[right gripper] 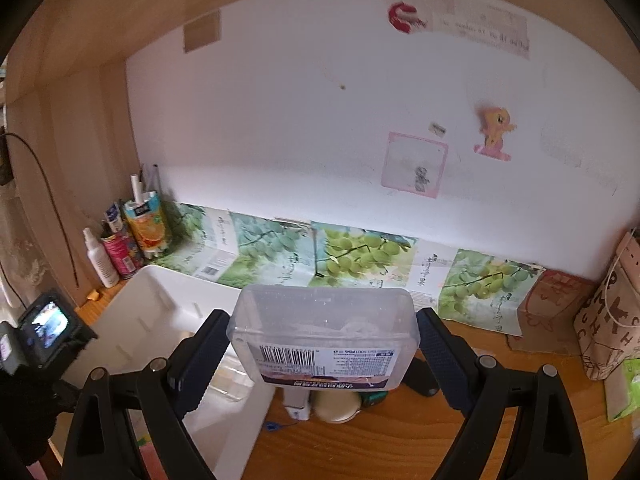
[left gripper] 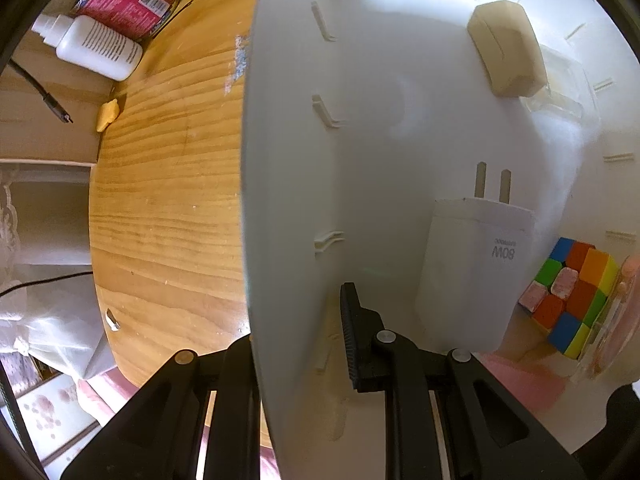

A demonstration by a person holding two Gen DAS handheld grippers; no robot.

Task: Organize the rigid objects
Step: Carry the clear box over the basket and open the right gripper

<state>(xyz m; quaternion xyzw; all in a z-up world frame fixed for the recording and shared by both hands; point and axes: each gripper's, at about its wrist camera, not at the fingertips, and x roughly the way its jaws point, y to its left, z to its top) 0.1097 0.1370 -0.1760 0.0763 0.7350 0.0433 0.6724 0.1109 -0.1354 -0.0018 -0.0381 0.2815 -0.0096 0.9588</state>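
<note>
In the left wrist view my left gripper (left gripper: pixel 296 344) is shut on the side wall of a white plastic bin (left gripper: pixel 360 120), one finger (left gripper: pixel 354 332) inside and the other outside. In the bin lie a beige block (left gripper: pixel 506 50), a white charger (left gripper: pixel 476 264), a colour puzzle cube (left gripper: pixel 568 296) and a clear item (left gripper: pixel 560 80). In the right wrist view my right gripper (right gripper: pixel 322 360) is shut on a clear plastic box (right gripper: pixel 324 332) with a barcode label, held wide across its sides above the table. The white bin (right gripper: pixel 160 300) lies lower left of it.
A wooden table (left gripper: pixel 168 200) carries a white bottle (left gripper: pixel 98 46), a pink pack (left gripper: pixel 128 0), and a small yellow piece (left gripper: pixel 107 114). Under the held box sit a round beige item (right gripper: pixel 334 404) and a black item (right gripper: pixel 420 380). Cartons (right gripper: pixel 146 224) crowd the back-left corner; a paper bag (right gripper: pixel 612 320) stands right.
</note>
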